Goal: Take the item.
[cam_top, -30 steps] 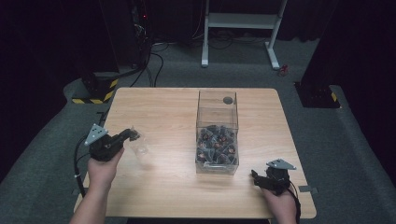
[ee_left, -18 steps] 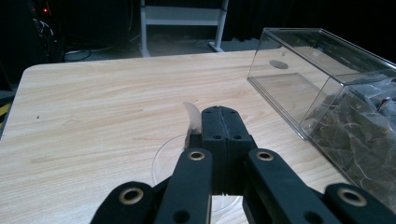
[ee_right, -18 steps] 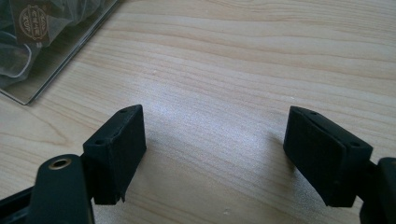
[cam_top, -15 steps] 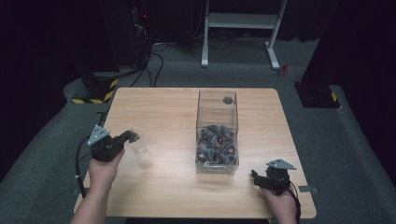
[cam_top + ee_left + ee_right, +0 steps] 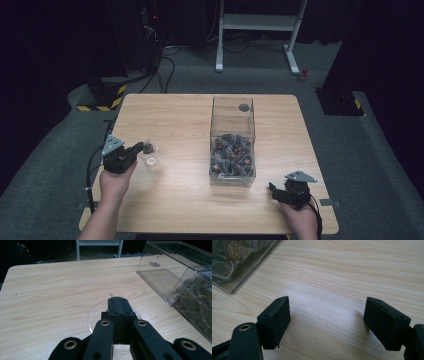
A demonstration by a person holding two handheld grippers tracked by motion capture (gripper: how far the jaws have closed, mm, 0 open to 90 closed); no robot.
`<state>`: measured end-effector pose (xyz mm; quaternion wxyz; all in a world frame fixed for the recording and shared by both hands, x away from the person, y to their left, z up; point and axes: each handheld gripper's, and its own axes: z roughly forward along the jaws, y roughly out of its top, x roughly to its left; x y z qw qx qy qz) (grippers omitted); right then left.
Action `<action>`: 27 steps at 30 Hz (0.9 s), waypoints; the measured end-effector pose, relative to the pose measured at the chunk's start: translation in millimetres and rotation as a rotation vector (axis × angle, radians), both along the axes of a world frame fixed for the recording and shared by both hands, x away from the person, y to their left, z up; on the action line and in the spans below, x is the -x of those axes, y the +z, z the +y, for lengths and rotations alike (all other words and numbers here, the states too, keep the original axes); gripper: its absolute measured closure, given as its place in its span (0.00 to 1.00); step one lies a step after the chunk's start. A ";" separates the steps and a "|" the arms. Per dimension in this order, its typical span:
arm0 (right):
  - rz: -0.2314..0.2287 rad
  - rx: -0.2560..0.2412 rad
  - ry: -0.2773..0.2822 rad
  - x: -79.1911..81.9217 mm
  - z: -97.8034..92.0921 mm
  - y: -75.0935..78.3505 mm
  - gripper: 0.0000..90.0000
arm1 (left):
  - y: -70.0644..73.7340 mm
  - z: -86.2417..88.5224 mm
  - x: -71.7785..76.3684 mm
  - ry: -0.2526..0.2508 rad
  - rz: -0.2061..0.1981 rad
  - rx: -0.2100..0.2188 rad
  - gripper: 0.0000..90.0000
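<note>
Left hand-held gripper (image 5: 118, 301) clamped on clear plastic pouch (image 5: 148, 154) low over bench (image 5: 175, 200) left of clear box (image 5: 233, 142); right hand-held gripper (image 5: 325, 322) apart, idle; pouch probably light, limp, slippery, so best pinched at its sealed edge.

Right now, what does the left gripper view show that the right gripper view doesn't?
Left gripper view: the left tool, jaws shut, apparently on a thin clear plastic packet. Right gripper view: the right tool, jaws wide open over bare wood, and a brown printed label inside the box. Shared: the light wooden table and the clear plastic box of dark packets.
</note>
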<state>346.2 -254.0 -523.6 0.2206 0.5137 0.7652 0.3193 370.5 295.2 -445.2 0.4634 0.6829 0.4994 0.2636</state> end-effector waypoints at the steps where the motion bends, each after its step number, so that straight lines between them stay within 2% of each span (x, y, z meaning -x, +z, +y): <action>1: 0.000 0.000 0.000 0.0 0.0 0.0 0.24 | -0.6 0.1 0.0 0.002 0.001 0.002 1.00; 20: 0.000 0.000 -0.002 0.4 0.4 0.0 0.24 | -7.2 -1.7 -1.4 0.002 0.013 -0.012 1.00; 26: 0.000 0.000 -0.002 0.3 0.3 0.0 0.24 | -4.2 0.7 0.5 0.007 0.000 0.014 0.80; 27: 0.000 0.000 -0.002 0.4 0.4 0.0 0.24 | -3.4 1.3 1.2 0.010 -0.005 0.020 0.72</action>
